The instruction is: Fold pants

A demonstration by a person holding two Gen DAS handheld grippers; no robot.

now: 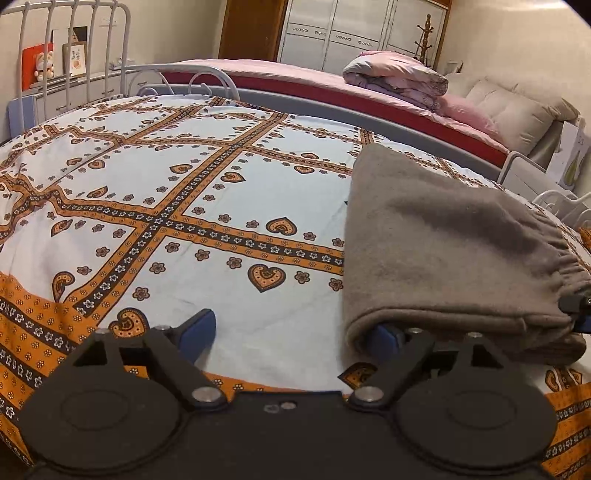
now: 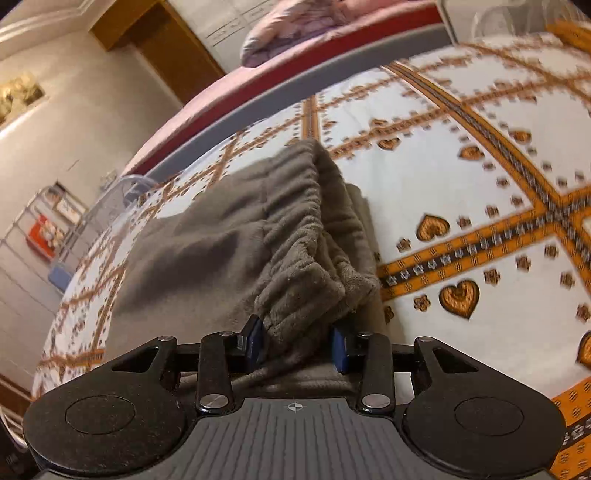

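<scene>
Grey-brown fleece pants [image 1: 443,251] lie folded on the patterned bedspread [image 1: 184,184], at the right of the left wrist view. My left gripper [image 1: 291,332] is open, its right finger [image 1: 386,338] tucked under the folded edge of the pants, its left finger [image 1: 197,326] on bare bedspread. In the right wrist view the pants [image 2: 236,236] fill the centre, elastic waistband toward me. My right gripper [image 2: 297,347] stands partly open, with the gathered waistband [image 2: 303,295] between its blue pads. The right gripper's tip [image 1: 578,306] shows at the far right of the left wrist view.
A white metal bed frame [image 1: 74,48] stands at the far left. A second bed with pink sheets [image 1: 295,77], a folded quilt [image 1: 395,81] and cushions lies behind. Wardrobe doors [image 1: 362,33] are at the back. The bedspread [image 2: 480,184] stretches right of the pants.
</scene>
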